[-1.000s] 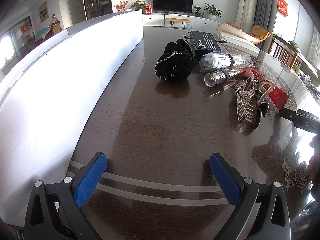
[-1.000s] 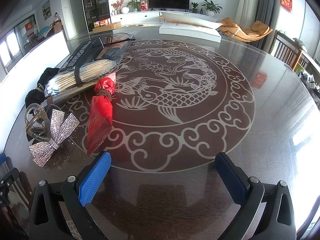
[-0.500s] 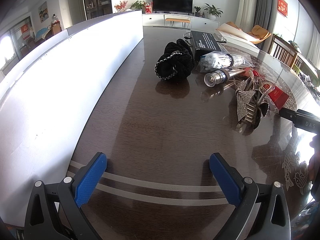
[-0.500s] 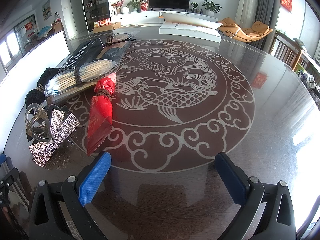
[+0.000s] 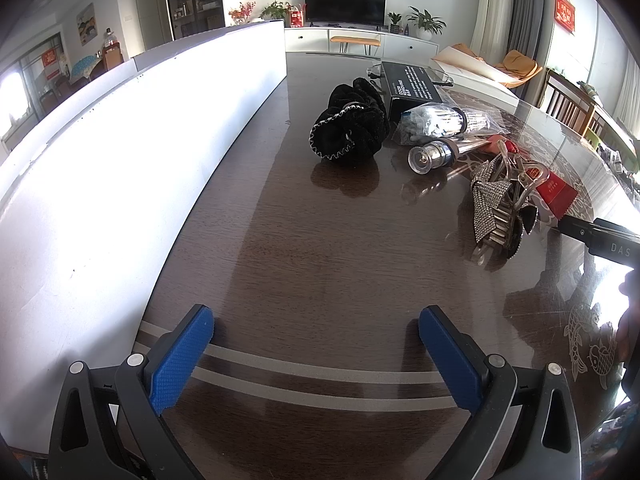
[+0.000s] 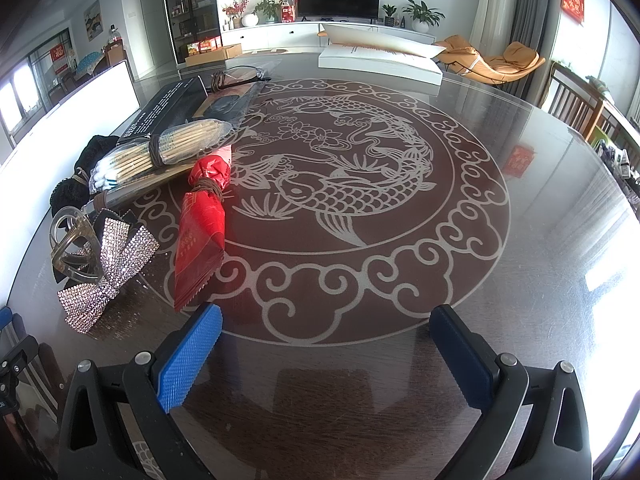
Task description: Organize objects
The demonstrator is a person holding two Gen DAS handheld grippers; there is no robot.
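Observation:
A cluster of objects lies on the dark glass-topped table (image 5: 304, 240): a black scrunchie (image 5: 350, 130), a black box (image 5: 412, 86), a bag of cotton swabs (image 5: 436, 120), a metal cylinder (image 5: 436, 154), a rhinestone bow clip (image 5: 490, 204) and a red packet (image 5: 558, 194). In the right wrist view the red packet (image 6: 202, 224), the bow clip (image 6: 108, 268), a clear hair claw (image 6: 70, 240) and the cotton swabs (image 6: 160, 154) lie at the left. My left gripper (image 5: 316, 346) is open and empty, well short of the cluster. My right gripper (image 6: 326, 354) is open and empty, right of the red packet.
A long white panel (image 5: 120, 152) runs along the table's left side. A flat white box (image 6: 380, 64) lies at the far end of the table. The table (image 6: 540, 208) carries a carp pattern (image 6: 340, 176). Chairs stand at the right.

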